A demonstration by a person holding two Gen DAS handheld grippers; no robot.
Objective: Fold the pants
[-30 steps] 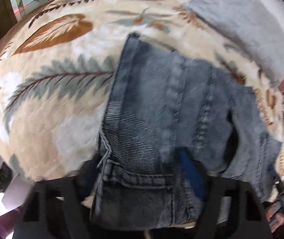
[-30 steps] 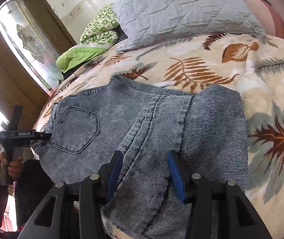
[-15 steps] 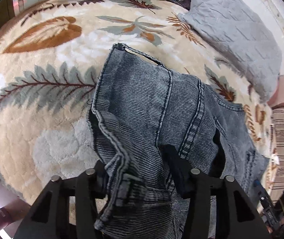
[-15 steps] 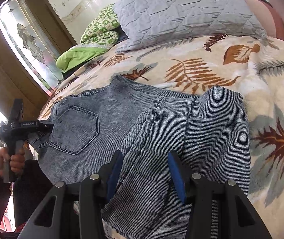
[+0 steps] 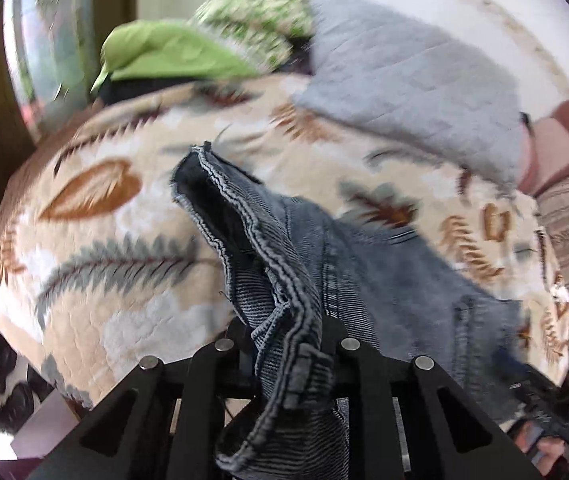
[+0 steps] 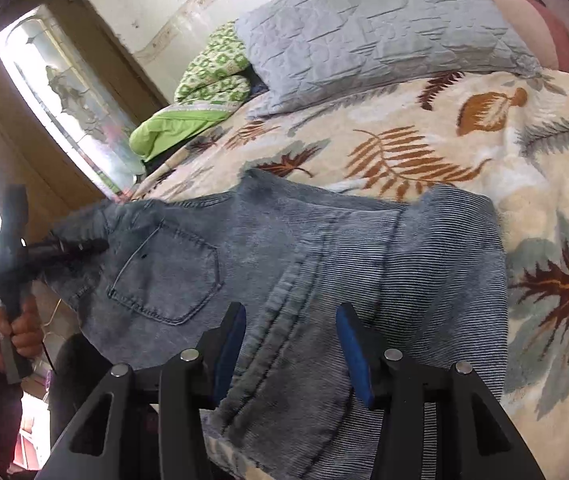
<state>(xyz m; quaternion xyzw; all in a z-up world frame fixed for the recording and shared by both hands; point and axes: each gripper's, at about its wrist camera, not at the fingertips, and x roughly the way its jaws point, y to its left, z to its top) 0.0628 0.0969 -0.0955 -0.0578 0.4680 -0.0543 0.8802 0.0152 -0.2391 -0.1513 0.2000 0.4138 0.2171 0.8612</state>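
Pants [image 6: 324, 264], grey denim, partly folded on the leaf-print bedspread [image 6: 484, 152], long axis crosswise: waistband end lifted, pinched in the left gripper [image 5: 288, 344]; leg end beneath the right gripper [image 6: 290, 344], jaws apart, holding nothing, nearer the fold.

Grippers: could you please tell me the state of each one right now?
Left gripper: shut on the jeans at the waistband.
Right gripper: open, holding nothing, over the jeans.

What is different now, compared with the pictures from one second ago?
The left claw, shut on the jeans, has lifted their waistband end up off the bedspread. The right claw stayed open over the folded legs; the pillow did not move.
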